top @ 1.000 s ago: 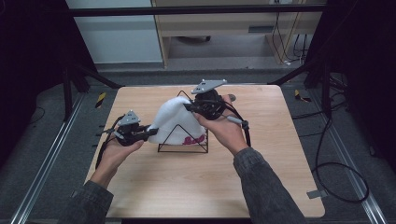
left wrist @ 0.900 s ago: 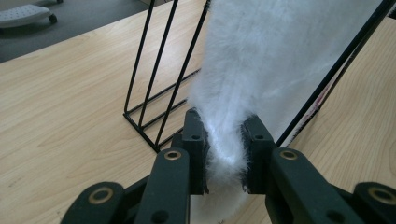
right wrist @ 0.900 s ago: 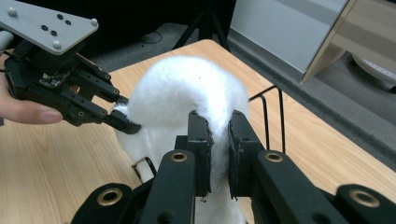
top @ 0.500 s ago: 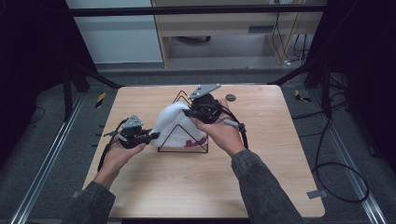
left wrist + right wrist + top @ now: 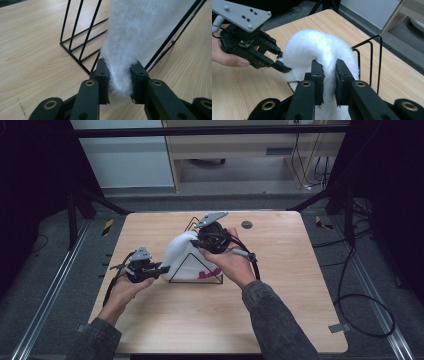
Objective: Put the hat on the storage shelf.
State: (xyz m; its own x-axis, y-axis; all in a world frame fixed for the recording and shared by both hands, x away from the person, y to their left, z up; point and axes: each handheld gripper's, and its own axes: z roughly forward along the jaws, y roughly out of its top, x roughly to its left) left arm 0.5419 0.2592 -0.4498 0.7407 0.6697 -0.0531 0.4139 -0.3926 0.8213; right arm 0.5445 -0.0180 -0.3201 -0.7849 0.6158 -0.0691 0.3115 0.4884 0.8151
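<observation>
Left gripper lowered; both jaws clenched on white plush in wire rack.

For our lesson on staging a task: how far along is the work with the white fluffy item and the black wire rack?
Done: both grippers have hold of the white fluffy item, the left gripper on its lower edge, the right gripper on its top fold. In hand: it hangs draped against the black wire rack on the table, with pink showing low inside. Left: probably settling it on or off the rack, then letting go; which way cannot be told.
</observation>
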